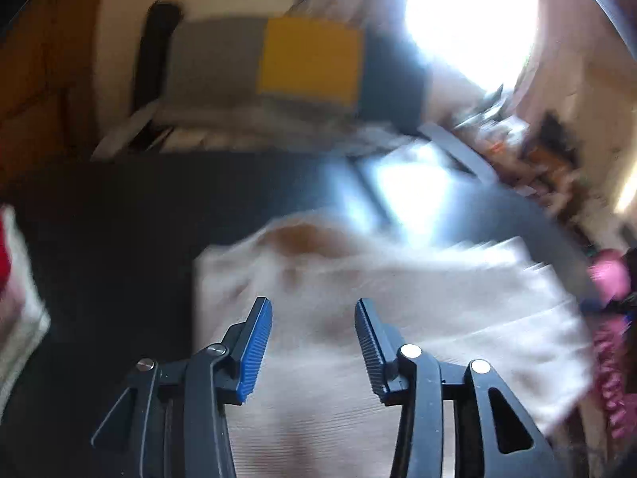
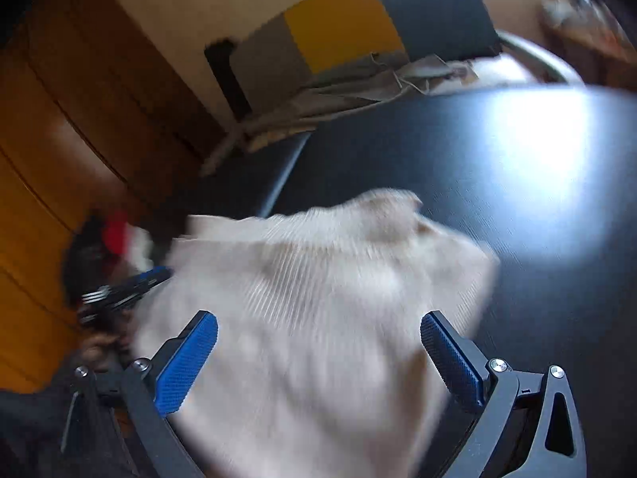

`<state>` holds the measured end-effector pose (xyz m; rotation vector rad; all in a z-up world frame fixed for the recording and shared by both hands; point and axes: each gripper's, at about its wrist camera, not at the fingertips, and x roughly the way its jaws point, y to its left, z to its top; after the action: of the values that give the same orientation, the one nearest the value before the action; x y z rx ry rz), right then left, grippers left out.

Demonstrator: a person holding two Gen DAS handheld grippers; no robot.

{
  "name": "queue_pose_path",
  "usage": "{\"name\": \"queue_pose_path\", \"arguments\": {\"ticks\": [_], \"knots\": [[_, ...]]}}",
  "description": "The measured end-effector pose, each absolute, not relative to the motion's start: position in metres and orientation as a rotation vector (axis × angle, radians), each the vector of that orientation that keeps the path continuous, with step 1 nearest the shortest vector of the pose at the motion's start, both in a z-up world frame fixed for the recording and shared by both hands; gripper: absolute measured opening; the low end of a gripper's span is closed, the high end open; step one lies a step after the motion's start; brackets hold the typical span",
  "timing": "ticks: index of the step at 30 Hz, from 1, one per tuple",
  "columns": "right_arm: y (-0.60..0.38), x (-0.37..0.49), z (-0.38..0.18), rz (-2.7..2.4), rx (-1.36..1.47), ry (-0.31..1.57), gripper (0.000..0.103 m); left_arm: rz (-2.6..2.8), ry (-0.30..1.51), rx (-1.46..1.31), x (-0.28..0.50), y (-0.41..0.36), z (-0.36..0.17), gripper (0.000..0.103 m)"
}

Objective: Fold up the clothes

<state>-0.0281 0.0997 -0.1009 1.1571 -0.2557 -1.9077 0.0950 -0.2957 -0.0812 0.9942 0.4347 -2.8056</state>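
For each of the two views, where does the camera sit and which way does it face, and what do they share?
Left wrist: sits behind the left tongs, facing down and forward over the cream knit garment on the dark table; only its open fingers show.
Right wrist: sits behind the right tongs, open, facing the same garment; the left tongs show at its left.
Shared: garment, table, yellow and grey chair.

Bare dark tabletop (image 2: 517, 167) open beyond and right of cream garment (image 2: 318, 298), chair (image 2: 434, 12) crowding far edge
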Motion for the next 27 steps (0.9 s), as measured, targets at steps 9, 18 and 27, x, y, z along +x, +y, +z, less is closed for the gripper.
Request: {"name": "queue_pose_path", "arguments": {"ticks": [9, 18, 27], "knots": [[0.158, 0.027, -0.139, -1.684, 1.246, -0.415, 0.103, -3.204, 0.239, 1.39, 0.008, -0.126, -0.092, 0.047], [0.11, 0.043, -0.152, -1.396, 1.298, -0.175, 0.103, -3.238, -0.092, 1.465, -0.026, -0.07, -0.131, 0.049], [0.116, 0.042, -0.152, -1.474, 1.398, -0.035, 0.103, -3.247, 0.135, 1.43, -0.014, -0.09, -0.115, 0.048]]}}
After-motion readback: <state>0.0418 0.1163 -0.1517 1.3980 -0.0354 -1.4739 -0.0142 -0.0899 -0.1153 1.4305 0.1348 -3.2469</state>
